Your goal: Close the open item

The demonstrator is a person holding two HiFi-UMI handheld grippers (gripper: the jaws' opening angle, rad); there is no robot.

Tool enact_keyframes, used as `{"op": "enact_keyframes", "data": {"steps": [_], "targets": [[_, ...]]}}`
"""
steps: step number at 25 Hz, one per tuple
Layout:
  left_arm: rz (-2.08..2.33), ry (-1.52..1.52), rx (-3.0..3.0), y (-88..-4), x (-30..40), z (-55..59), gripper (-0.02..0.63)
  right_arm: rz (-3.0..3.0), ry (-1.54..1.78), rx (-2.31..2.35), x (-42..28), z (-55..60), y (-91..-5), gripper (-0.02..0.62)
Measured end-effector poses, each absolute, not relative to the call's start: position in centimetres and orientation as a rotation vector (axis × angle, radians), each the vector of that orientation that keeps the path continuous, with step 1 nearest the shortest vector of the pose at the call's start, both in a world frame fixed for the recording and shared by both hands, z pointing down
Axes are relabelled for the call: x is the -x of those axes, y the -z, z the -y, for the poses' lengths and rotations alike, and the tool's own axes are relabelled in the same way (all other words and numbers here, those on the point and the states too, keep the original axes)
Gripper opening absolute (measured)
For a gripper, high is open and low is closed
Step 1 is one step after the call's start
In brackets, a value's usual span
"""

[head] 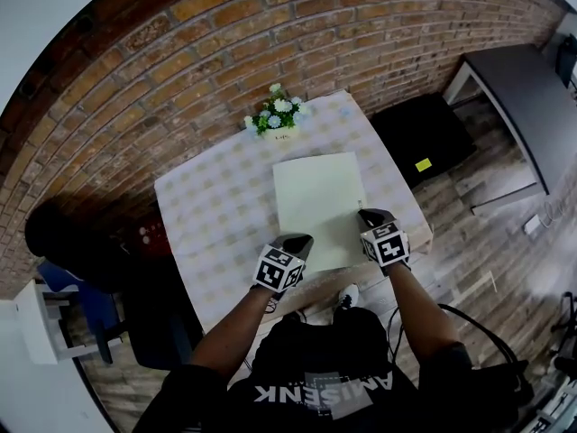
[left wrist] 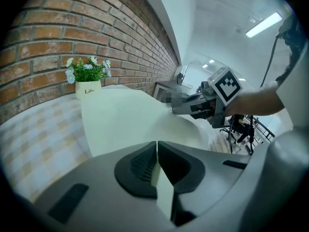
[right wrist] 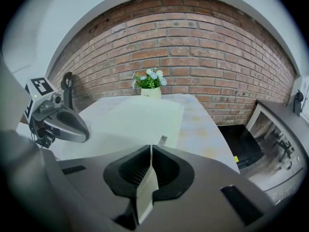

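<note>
A large pale green folder [head: 315, 201] lies flat on the checked tablecloth, long side running away from me. My left gripper [head: 293, 244] is shut on its near left corner; the pale sheet shows pinched between the jaws in the left gripper view [left wrist: 157, 144]. At the near right edge my right gripper [head: 370, 216] is shut on the folder as well, the sheet clamped between its jaws [right wrist: 151, 149]. The sheet bows up slightly between the two grippers [left wrist: 145, 115]. A small barcode label [right wrist: 162, 140] shows near the right gripper's tips.
A white pot of flowers [head: 278, 117] stands at the table's far edge against the brick wall. The table [head: 203, 206] drops off close behind both grippers. A black cabinet [head: 424, 138] and a grey desk [head: 527, 106] stand right; a dark chair [head: 63, 242] stands left.
</note>
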State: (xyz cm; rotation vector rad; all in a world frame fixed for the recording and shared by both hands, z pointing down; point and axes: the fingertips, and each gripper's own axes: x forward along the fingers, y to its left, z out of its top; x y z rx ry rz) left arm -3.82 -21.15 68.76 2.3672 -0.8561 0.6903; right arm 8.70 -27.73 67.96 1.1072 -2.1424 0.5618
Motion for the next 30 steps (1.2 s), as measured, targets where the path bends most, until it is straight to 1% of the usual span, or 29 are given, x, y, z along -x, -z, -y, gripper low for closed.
{"op": "enact_keyframes", "data": {"steps": [11, 24, 30], "targets": [[0.984, -0.787, -2.380, -69.1, 3.5, 21.7, 0.012, 2.092, -0.447, -1.135, -8.5, 28.6, -68.5, 0.043], [0.960, -0.816, -2.361, -69.2, 2.9, 21.3, 0.012, 2.008, -0.612, -1.258, -9.6, 29.2, -69.8, 0.040], [0.986, -0.802, -2.387, -69.5, 3.0, 21.5, 0.012, 2.071, -0.675, -1.307, -9.6, 29.0, -69.1, 0.041]]}}
